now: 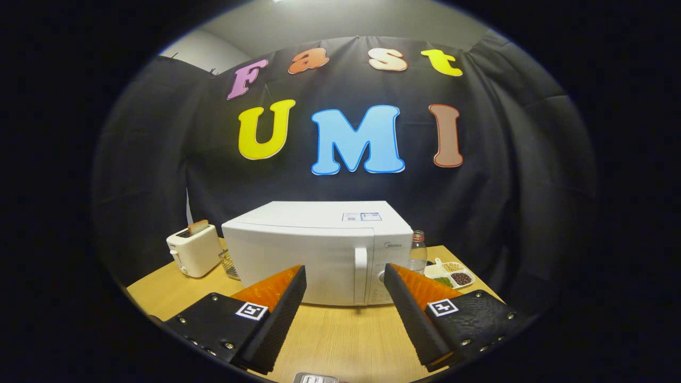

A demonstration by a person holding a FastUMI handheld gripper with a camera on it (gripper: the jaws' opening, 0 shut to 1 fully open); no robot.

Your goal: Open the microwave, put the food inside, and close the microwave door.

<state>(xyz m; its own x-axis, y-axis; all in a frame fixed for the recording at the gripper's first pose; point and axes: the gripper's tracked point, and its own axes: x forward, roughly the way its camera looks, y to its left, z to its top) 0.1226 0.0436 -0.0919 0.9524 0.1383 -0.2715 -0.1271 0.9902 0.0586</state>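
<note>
A white microwave (pixel 314 250) stands on the wooden table (pixel 330 335) with its door shut. Its vertical white handle (pixel 360 268) sits right of the door, beside the control panel. My gripper (pixel 345 274) is open and hovers over the table in front of the microwave, a short way from it. The handle lies beyond the fingers, in line with the gap between them. Nothing is held. A small tray with compartments of food (pixel 452 275) rests on the table right of the microwave.
A white toaster (pixel 194 250) with a slice in its slot stands left of the microwave. A wire basket (pixel 230 265) sits between them. A clear bottle (pixel 418 252) stands by the microwave's right side. A small metal object (pixel 316 378) lies at the table's near edge.
</note>
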